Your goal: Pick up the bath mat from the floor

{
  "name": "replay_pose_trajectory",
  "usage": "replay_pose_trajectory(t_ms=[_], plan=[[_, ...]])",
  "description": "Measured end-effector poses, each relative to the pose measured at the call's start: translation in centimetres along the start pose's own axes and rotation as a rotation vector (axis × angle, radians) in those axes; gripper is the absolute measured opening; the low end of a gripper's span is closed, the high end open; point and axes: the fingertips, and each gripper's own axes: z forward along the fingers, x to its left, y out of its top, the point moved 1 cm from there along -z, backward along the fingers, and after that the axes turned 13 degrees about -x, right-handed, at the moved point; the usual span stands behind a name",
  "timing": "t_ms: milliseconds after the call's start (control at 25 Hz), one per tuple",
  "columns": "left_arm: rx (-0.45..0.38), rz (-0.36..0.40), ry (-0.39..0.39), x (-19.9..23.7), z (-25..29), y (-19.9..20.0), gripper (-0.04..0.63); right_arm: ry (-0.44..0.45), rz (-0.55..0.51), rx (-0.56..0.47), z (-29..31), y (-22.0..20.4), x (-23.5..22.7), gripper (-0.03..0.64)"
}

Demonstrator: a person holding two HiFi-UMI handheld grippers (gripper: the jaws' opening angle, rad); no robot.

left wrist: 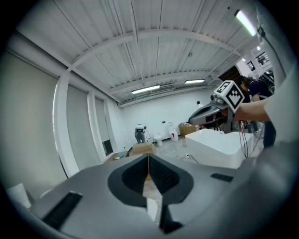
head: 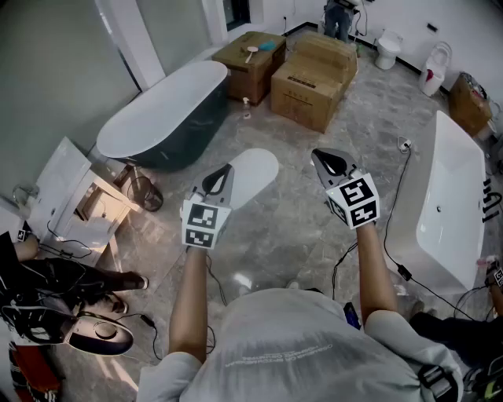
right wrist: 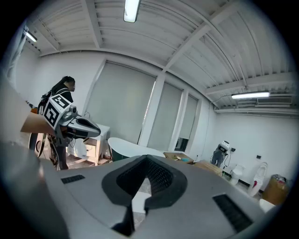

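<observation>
The bath mat (head: 256,168) is a white oval lying flat on the grey marbled floor, ahead of me and between my two hands. My left gripper (head: 227,168) hangs in the air over the mat's near left edge, jaws shut and empty. My right gripper (head: 316,154) is held to the mat's right, also shut with nothing in it. In the left gripper view the left gripper (left wrist: 148,158) has its dark jaws meeting at the tip. In the right gripper view the right gripper (right wrist: 146,159) has its jaws closed the same way. Both point level across the room, clear of the floor.
A dark freestanding bathtub (head: 165,118) stands at the left beyond the mat, and a white tub (head: 440,212) at the right. Cardboard boxes (head: 310,78) sit further ahead, near a toilet (head: 387,47). A white cabinet (head: 78,204) and cables (head: 397,196) lie nearby. A person (head: 339,16) stands far off.
</observation>
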Motion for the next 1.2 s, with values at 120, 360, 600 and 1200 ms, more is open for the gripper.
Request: replay_pose_trajectory(t_ms=[120, 360, 600, 1200], plan=[[-0.007, 0.0, 0.032, -0.2, 1.2, 0.1, 0.018, 0.015, 0.03, 0.005, 0.0, -1.0, -1.3, 0.014], [0.04, 0.031, 0.075, -2.2, 3.6, -1.1, 0.018, 0.045, 0.031, 0.03, -1.5, -4.3, -5.3, 0.014], [0.087, 0.028, 0.123, -3.9, 5.5, -1.8, 0.018, 0.073, 0.1, -0.002, -2.0, -6.1, -8.4, 0.014], [0.121, 0.023, 0.086, 2.8, 15.5, -7.0, 0.018, 0.059, 0.19, -0.032, 8.9, -8.9, -13.9, 0.014]])
